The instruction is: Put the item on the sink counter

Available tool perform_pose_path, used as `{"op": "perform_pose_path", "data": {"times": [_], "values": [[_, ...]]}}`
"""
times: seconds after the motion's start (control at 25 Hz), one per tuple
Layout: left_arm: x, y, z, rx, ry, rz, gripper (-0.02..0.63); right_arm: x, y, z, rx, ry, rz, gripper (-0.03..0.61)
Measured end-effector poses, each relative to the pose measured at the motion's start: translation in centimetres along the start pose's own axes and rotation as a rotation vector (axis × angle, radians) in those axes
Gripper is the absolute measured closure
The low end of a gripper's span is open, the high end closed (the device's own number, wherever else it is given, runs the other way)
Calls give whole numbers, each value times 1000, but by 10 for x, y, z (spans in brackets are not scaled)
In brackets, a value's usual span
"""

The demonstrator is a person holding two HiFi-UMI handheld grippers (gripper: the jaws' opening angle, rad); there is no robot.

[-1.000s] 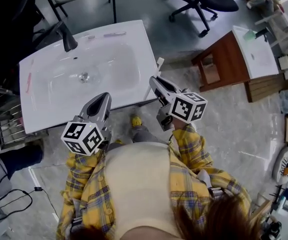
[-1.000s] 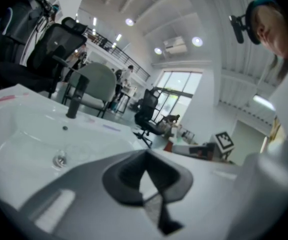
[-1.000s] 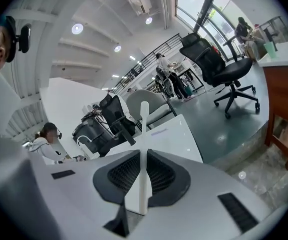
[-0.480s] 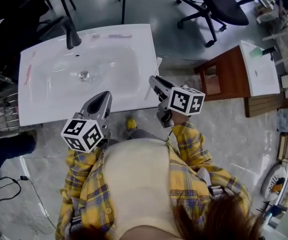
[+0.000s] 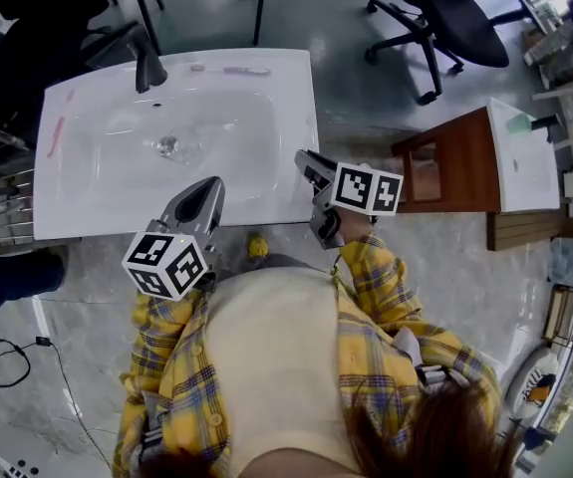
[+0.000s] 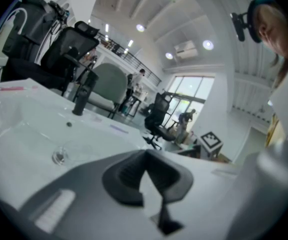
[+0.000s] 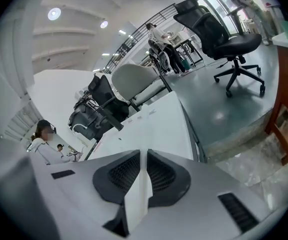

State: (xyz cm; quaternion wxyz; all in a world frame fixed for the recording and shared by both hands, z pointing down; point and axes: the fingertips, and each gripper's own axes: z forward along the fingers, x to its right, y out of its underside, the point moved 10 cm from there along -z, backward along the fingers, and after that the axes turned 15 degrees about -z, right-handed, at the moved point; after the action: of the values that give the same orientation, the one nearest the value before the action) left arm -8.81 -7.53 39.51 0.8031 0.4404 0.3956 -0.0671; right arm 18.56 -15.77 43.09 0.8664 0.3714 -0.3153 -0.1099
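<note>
The white sink counter (image 5: pixel 286 98) lies in front of me, with a basin and drain (image 5: pixel 167 146) in its middle. My right gripper (image 5: pixel 304 157) hovers over the counter's front right corner. It is shut on a slim white item (image 7: pixel 139 189), which sticks out past the jaw tips and is hard to make out against the white counter in the head view. My left gripper (image 5: pixel 209 185) is at the counter's front edge, left of the right one. Its jaws (image 6: pixel 145 171) are shut with nothing between them.
A black faucet (image 5: pixel 149 68) stands at the back of the basin, with a pink toothbrush (image 5: pixel 234 70) to its right and a reddish stick (image 5: pixel 57 137) on the left rim. A wire rack (image 5: pixel 7 197) is at the left, a wooden cabinet (image 5: pixel 445 167) and an office chair (image 5: pixel 455 13) at the right.
The head view has shifted a little. Both grippers stay shut near the counter's front edge, and the white item now overlaps the counter corner instead of standing out beside it.
</note>
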Motion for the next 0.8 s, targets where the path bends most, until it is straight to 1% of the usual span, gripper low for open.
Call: {"op": "perform_pose_path", "data": {"times": [0.16,0.32,0.56,0.8], "values": [[0,1,3,17,-4,-6,607,6,-1,7,-31,20,27,534],[0,0,6,29,-3,-13,607,10,0,14,-68,48,32,534],[0,1,9,38,-2,-19,607,12,-3,17,-91,88,1,534],[0,1,12,36,-7,-23,607,10,-10,19,-114,133,-57,534]]}}
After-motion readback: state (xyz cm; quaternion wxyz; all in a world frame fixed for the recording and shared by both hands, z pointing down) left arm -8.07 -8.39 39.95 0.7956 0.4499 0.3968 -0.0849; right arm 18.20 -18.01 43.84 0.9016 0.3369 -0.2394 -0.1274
